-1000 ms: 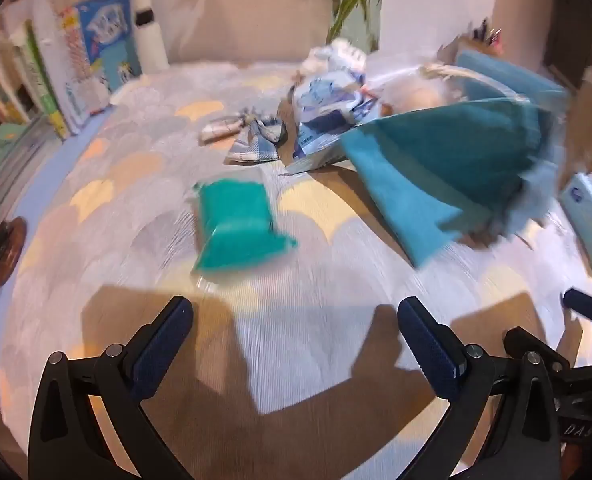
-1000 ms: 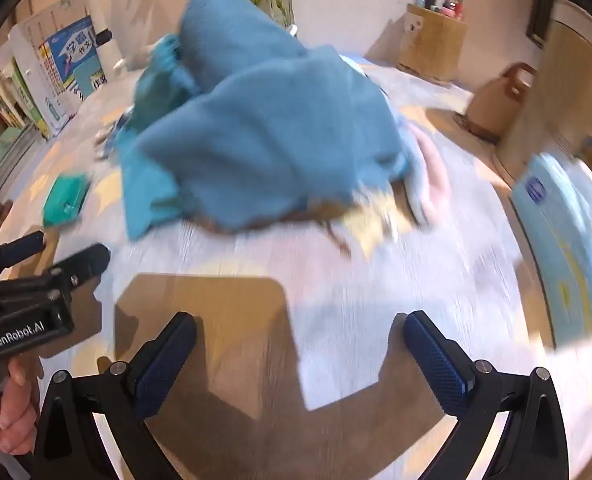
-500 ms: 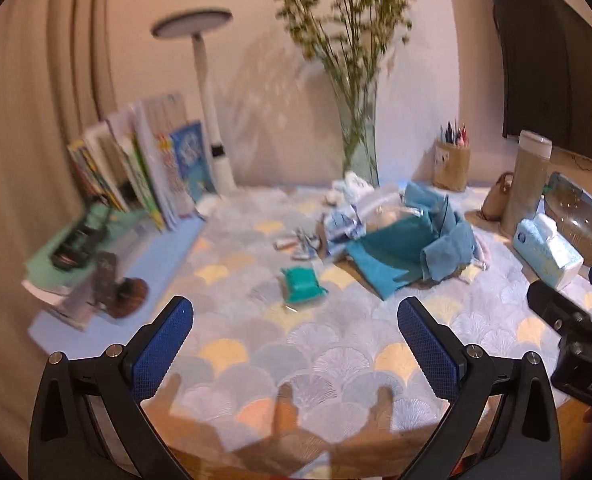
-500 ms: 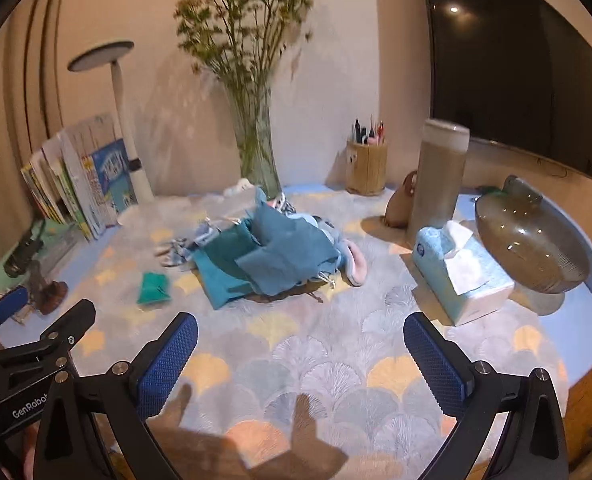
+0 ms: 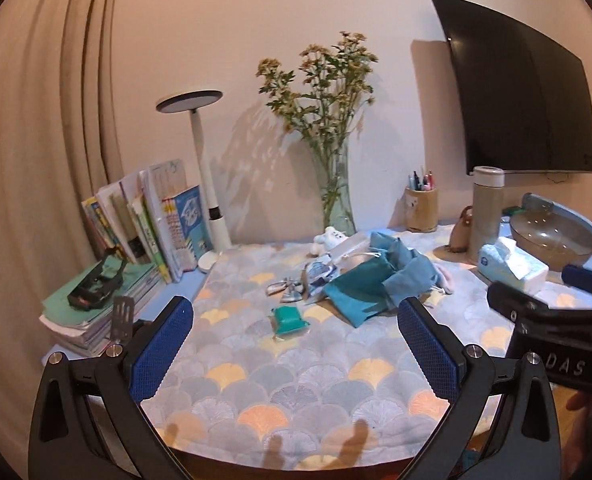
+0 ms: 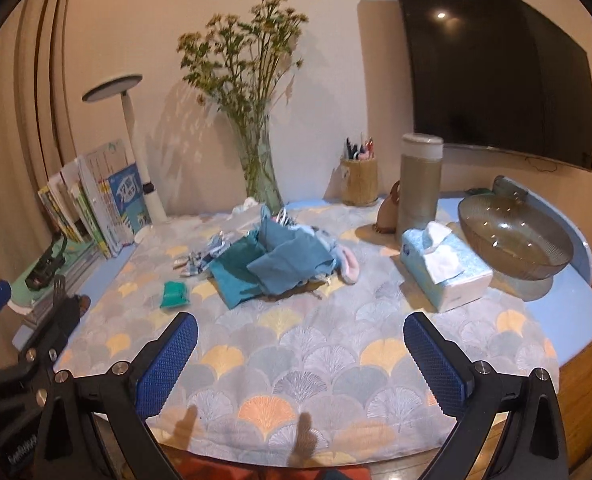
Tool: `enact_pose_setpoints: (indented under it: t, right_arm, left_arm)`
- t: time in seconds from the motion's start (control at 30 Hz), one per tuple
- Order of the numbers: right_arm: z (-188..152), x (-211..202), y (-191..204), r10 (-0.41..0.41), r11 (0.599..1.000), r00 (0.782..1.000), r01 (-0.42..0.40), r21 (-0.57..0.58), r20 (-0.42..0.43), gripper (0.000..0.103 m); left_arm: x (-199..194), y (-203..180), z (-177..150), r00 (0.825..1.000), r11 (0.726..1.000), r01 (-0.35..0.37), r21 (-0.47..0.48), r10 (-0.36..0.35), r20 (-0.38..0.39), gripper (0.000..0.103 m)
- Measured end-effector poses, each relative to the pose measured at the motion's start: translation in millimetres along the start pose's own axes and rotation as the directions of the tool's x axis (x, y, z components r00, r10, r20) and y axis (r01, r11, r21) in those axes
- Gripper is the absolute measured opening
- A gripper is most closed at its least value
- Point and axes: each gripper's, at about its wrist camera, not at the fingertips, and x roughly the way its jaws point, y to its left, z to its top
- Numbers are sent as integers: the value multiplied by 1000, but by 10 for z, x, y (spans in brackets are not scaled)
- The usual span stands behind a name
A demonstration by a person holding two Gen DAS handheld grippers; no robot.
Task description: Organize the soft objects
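A heap of blue and teal cloths (image 5: 380, 280) (image 6: 274, 260) lies mid-table on the patterned mat. A small folded green cloth (image 5: 289, 319) (image 6: 175, 294) sits apart on its left. Patterned little fabric pieces (image 5: 290, 288) (image 6: 200, 258) and a white plush toy (image 5: 328, 238) lie behind the heap, and a pink soft item (image 6: 348, 266) pokes out on its right. My left gripper (image 5: 294, 344) is open and empty, held back over the near table edge. My right gripper (image 6: 300, 356) is likewise open and empty, well short of the heap.
A glass bowl (image 6: 514, 236), tissue box (image 6: 444, 276) and tall flask (image 6: 420, 176) stand at the right. A flower vase (image 6: 260, 172), pen cup (image 6: 359, 180) and desk lamp (image 5: 210, 208) line the back. Books (image 5: 152, 220) and stacked papers (image 5: 96, 300) occupy the left.
Both grippers have pulled far back and up from the cloth heap, from close over the mat to the near table edge. The cloths lie where they were; both grippers stayed open.
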Motion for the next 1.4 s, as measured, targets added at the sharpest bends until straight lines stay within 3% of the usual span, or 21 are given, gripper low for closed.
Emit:
enact_pose_setpoints:
  t: [0.2, 0.33, 0.57, 0.73, 0.97, 1.2, 1.4]
  right_arm:
    - [3, -89, 41, -62, 998, 996, 64, -28, 60, 103]
    - [25, 26, 63, -76, 997, 996, 77, -32, 38, 103]
    - [45, 363, 107, -61, 998, 997, 61, -13, -38, 103]
    - [-41, 646, 48, -7, 998, 989, 16, 57, -146, 103]
    - [-108, 850, -69, -64, 992, 985, 80, 96, -158, 103]
    - [-158, 1006, -53, -114, 989, 974, 129, 68, -194, 103]
    - [-138, 935, 9, -115, 991, 980, 123, 43, -161, 103]
  left_arm:
    - [16, -50, -22, 998, 999, -40, 12, 39, 41, 102]
    - [122, -37, -47, 998, 998, -51, 31, 49, 39, 102]
    - [551, 80, -109, 997, 1000, 21, -16, -22, -73, 102]
    - [781, 122, -224, 991, 996, 41, -79, -51, -123, 102]
    - [977, 106, -340, 986, 999, 6, -48, -14, -166, 102]
    - [1108, 317, -328, 977, 990, 9, -144, -39, -210, 102]
    - [1122, 312, -349, 973, 989, 9, -146, -42, -227, 102]
